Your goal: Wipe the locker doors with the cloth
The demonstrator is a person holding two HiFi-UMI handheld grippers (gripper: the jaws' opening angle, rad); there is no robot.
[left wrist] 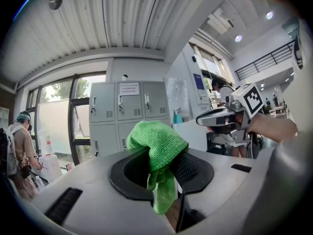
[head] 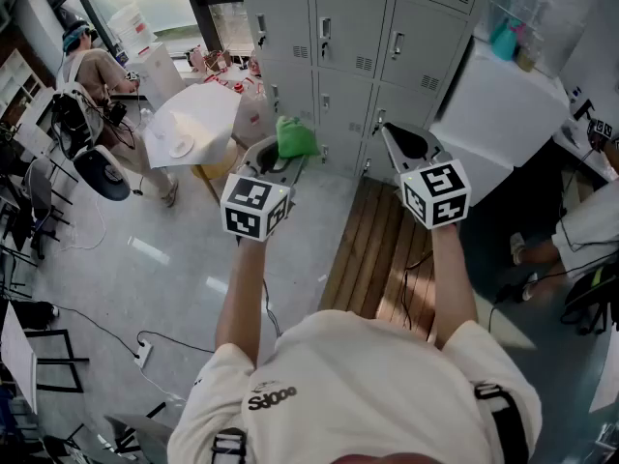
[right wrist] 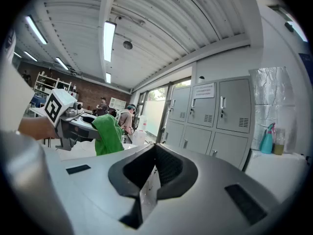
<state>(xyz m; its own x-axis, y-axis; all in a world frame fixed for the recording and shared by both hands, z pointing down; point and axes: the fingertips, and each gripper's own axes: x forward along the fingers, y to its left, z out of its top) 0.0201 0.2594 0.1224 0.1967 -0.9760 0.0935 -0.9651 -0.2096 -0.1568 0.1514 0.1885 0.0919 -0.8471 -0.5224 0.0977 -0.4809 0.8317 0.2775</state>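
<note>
A bank of grey locker doors [head: 358,37] stands ahead of me, a short way off. My left gripper [head: 287,153] is shut on a green cloth [head: 295,136] that bunches above its jaws. In the left gripper view the cloth [left wrist: 156,141] is pinched between the jaws of my left gripper [left wrist: 161,168], one end hanging down, with the lockers [left wrist: 128,111] behind it. My right gripper [head: 404,141] is held level beside it, shut and empty. The right gripper view shows that gripper's [right wrist: 155,173] jaws meeting, the cloth [right wrist: 108,133] to the left and the lockers [right wrist: 215,116] to the right.
A wooden slatted platform [head: 387,249] lies on the floor before the lockers. A white cabinet [head: 493,114] with a teal spray bottle [head: 503,39] stands at the right. A white table [head: 193,124] and a seated person [head: 92,66] are at the left. Cables trail over the floor.
</note>
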